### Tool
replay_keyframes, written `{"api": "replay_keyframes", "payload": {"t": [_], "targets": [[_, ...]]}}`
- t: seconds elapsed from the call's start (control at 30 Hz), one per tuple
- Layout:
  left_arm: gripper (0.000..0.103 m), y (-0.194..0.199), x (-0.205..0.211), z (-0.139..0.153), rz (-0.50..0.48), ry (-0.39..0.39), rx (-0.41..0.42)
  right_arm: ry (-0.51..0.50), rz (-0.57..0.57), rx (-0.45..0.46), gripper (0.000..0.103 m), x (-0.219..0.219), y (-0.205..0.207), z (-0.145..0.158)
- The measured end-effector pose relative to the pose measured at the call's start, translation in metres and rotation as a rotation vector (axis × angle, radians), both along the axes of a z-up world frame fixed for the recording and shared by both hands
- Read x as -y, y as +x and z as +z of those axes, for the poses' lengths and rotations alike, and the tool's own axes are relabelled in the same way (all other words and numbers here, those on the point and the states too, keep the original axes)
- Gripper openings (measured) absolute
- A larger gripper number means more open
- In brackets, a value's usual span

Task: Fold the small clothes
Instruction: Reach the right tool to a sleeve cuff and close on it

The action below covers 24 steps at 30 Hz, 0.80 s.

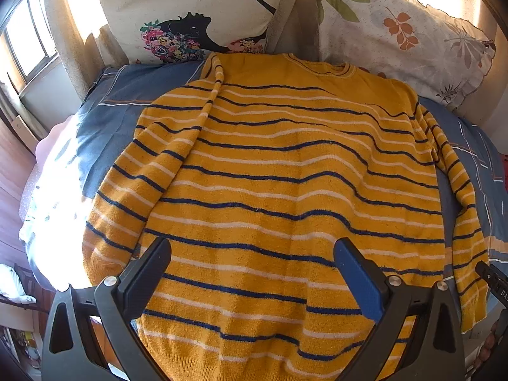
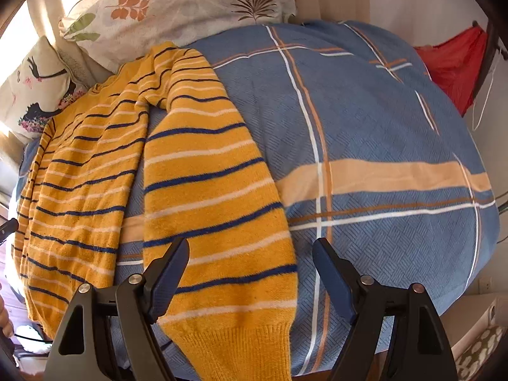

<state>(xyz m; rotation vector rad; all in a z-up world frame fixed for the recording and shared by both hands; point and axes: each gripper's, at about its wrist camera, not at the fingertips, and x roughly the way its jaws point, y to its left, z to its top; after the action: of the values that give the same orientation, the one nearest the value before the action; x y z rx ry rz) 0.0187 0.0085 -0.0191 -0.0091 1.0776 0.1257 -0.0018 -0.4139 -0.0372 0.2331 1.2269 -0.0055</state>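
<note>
Lying flat on the blue plaid bedspread (image 2: 365, 120), the yellow striped sweater (image 1: 270, 174) spreads with its collar toward twelve o'clock, near the two floral pillows (image 1: 197, 12). The left gripper (image 1: 252, 255) hovers over the hem at six o'clock, jaws spread wide and empty. The right gripper (image 2: 250, 254) hangs above the sweater's right sleeve (image 2: 216, 209), jaws likewise parted, holding nothing; the ribbed cuff (image 2: 235, 343) drapes at six o'clock over the bed's edge.

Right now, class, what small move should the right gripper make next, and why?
Probably lower the right gripper and close on the sleeve near its cuff: the fingers are open, the sleeve lies unfolded beside the sweater, ready to fold inward.
</note>
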Motion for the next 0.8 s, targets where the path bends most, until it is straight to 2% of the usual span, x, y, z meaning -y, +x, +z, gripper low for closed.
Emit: {"api": "replay_keyframes", "payload": {"t": [0.23,0.5,0.63,0.8], "targets": [[0.102,-0.008,0.015,-0.004,-0.034,0.013,-0.006,-0.179,0.128,0.002,0.084,-0.050,0.012,0.008],[0.102,-0.019,0.020,-0.004,-0.045,0.028,-0.001,-0.217,0.302,0.074,0.084,-0.108,0.020,0.020],[0.102,-0.024,0.012,-0.003,-0.019,0.028,0.001,-0.217,0.326,0.080,0.084,-0.120,0.022,0.020],[0.102,-0.027,0.003,-0.004,0.012,0.019,-0.007,-0.205,0.306,0.053,0.084,-0.114,0.022,0.013]]}}
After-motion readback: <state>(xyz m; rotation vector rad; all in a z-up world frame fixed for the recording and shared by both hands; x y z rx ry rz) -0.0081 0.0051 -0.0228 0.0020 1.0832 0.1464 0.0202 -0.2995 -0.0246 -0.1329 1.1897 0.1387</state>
